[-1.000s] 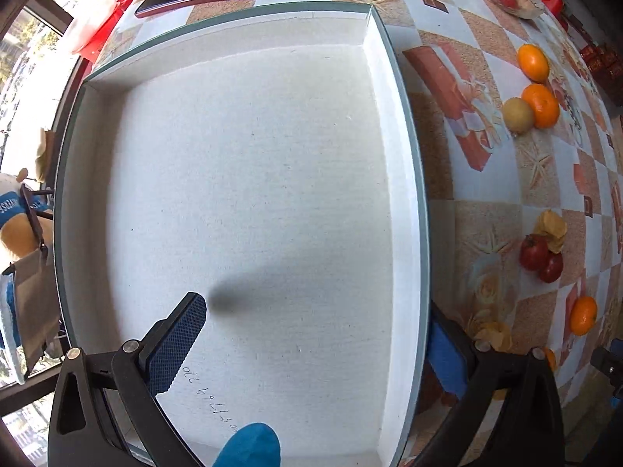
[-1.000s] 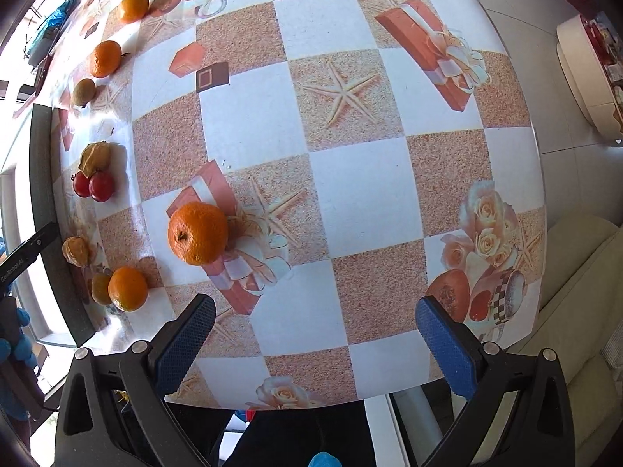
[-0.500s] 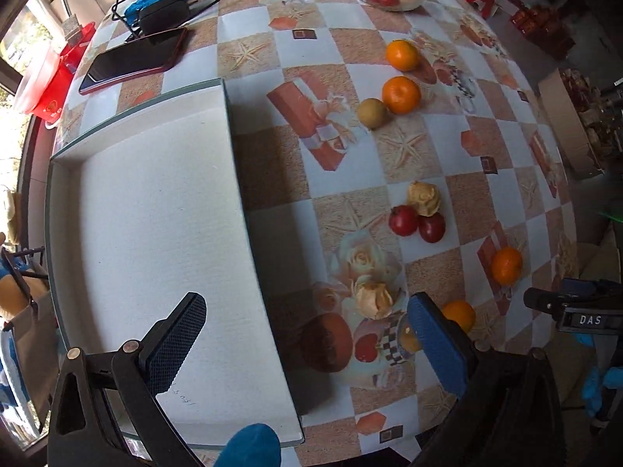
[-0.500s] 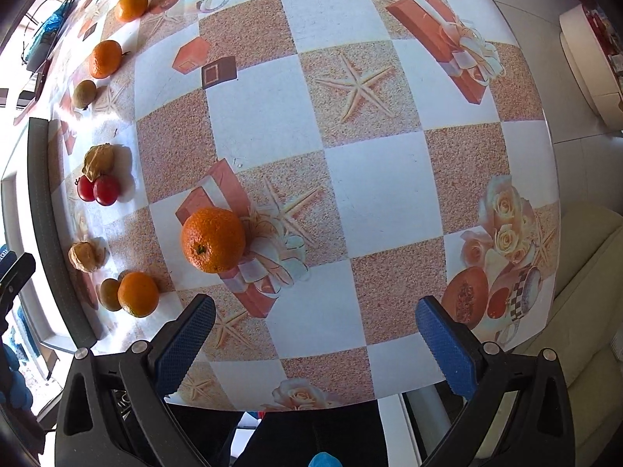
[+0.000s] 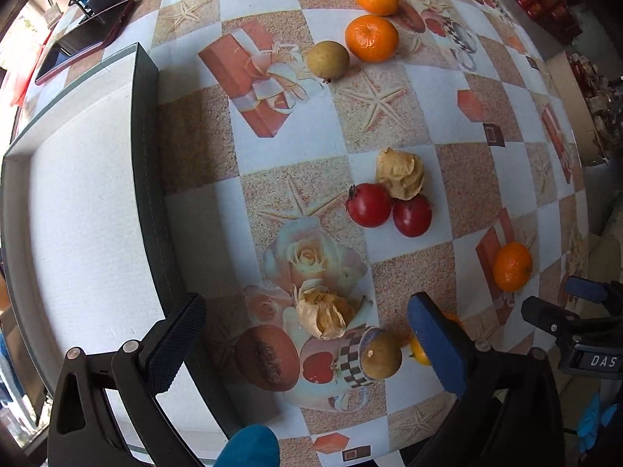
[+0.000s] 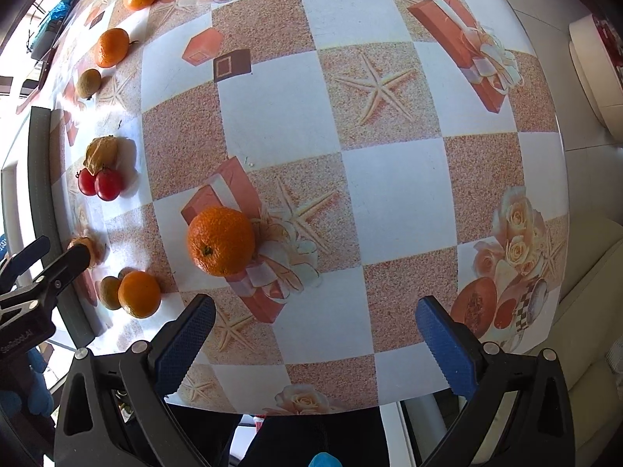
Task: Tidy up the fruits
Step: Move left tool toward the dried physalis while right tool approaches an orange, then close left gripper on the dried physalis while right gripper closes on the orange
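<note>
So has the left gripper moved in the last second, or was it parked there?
Yes. The left gripper has swung right, off the white tray that filled its view, and now hangs over the tablecloth with a papery husked fruit between its open fingers.

Your left black gripper with blue-padded fingers point(image 5: 307, 334) hung with its jaws spread wide, gripping nothing. Your right black blue-padded gripper point(image 6: 315, 334) did likewise.

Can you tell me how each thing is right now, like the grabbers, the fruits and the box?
left gripper: open, holding nothing
right gripper: open, holding nothing
white tray: nothing in it where visible
big orange: loose on the tablecloth
two red fruits: touching each other
husked fruit: papery husk split open
phone: screen dark
</note>
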`<state>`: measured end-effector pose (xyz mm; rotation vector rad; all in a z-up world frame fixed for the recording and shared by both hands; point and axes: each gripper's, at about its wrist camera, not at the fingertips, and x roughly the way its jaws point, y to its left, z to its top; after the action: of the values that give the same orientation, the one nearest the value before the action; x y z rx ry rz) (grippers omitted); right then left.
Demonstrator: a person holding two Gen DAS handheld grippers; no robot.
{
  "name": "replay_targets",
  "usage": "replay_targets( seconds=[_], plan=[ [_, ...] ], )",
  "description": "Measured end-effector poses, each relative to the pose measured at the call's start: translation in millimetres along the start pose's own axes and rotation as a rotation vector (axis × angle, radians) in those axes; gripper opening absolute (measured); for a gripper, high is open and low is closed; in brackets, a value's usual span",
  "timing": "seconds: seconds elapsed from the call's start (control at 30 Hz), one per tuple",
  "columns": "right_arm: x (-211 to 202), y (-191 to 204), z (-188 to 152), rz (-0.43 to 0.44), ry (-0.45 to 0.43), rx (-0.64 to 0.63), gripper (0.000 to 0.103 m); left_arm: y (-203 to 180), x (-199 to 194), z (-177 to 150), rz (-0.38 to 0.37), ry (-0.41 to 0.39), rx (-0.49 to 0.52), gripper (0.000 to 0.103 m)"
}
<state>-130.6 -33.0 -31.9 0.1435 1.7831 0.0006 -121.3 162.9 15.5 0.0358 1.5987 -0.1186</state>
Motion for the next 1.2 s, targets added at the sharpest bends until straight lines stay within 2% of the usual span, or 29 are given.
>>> replay_targets(
  seconds=[0.2, 0.23, 0.27, 0.3, 0.53, 0.57, 0.6, 0.63, 0.67, 0.7, 0.73, 0.77, 0.8, 0.83, 0.87, 0.9, 1.0, 1.1, 1.2],
  plan=[
    [3.6, 11.2, 13.5, 0.008, -0.011, -0.013, 0.103, -3.6, 16.9, 4.1, 0.065, 0.011, 0.023, 0.103],
    [5.0, 13.5, 15.5, 0.011, -0.010, -0.016, 0.103, -10.2, 25.8, 5.1, 0.064, 0.050, 0.024, 0.103],
    [6.8, 16.7, 17.4, 0.015, -0.008, -0.022, 0.103, -19.2, 44.3, 4.2, 0.049, 0.137, 0.006, 0.103],
    [8.3, 20.1, 18.7, 0.019, -0.008, -0.032, 0.103, -21.3, 48.5, 4.1, 0.057, 0.164, -0.007, 0.103],
    [15.4, 42.6, 21.9, 0.021, -0.017, -0.088, 0.103, -24.3, 63.8, 8.1, 0.055, 0.217, -0.036, 0.103],
    [15.2, 46.4, 21.7, 0.025, -0.018, -0.091, 0.094, -26.3, 67.7, 11.2, 0.055, 0.236, -0.039, 0.103],
    [15.5, 49.5, 20.9, 0.031, -0.018, -0.097, 0.079, -26.6, 70.1, 14.9, 0.054, 0.249, -0.038, 0.103],
    [14.2, 53.3, 19.2, 0.018, -0.022, -0.104, 0.077, -22.1, 64.9, 12.5, 0.054, 0.251, -0.040, 0.103],
    [12.8, 58.7, 18.0, 0.008, -0.033, -0.117, 0.069, -21.2, 64.4, 11.8, 0.053, 0.244, -0.044, 0.102],
    [11.0, 61.8, 16.6, 0.001, -0.042, -0.132, 0.062, -18.4, 61.9, 11.6, 0.052, 0.229, -0.048, 0.098],
    [8.4, 65.0, 15.1, -0.011, -0.052, -0.147, 0.048, -14.5, 55.8, 5.2, 0.052, 0.206, -0.049, 0.095],
    [6.5, 68.6, 13.8, -0.013, -0.059, -0.158, 0.039, -13.3, 50.5, 1.0, 0.052, 0.180, -0.041, 0.084],
    [6.0, 70.1, 12.2, -0.011, -0.062, -0.159, 0.039, -15.1, 46.2, -1.1, 0.052, 0.156, -0.023, 0.069],
    [5.7, 68.9, 11.3, 0.003, -0.061, -0.149, 0.039, -17.6, 42.5, -1.5, 0.053, 0.132, 0.000, 0.058],
    [6.1, 65.8, 11.1, 0.012, -0.059, -0.138, 0.039, -19.4, 39.7, -1.8, 0.049, 0.112, 0.021, 0.034],
    [5.5, 63.7, 10.8, 0.023, -0.059, -0.128, 0.039, -20.0, 38.7, -1.6, 0.041, 0.102, 0.033, 0.024],
    [0.3, 49.7, 10.5, 0.044, -0.054, -0.116, 0.039, -14.0, 36.7, -1.0, -0.008, 0.082, 0.007, 0.024],
    [-7.5, 38.9, 9.6, 0.057, -0.061, -0.105, 0.039, 5.0, 18.3, -2.1, -0.050, 0.042, 0.000, 0.024],
    [-11.4, 28.7, 6.7, 0.075, -0.062, -0.089, 0.039, 7.4, 6.8, -4.9, -0.059, 0.014, 0.018, 0.025]
  ],
)
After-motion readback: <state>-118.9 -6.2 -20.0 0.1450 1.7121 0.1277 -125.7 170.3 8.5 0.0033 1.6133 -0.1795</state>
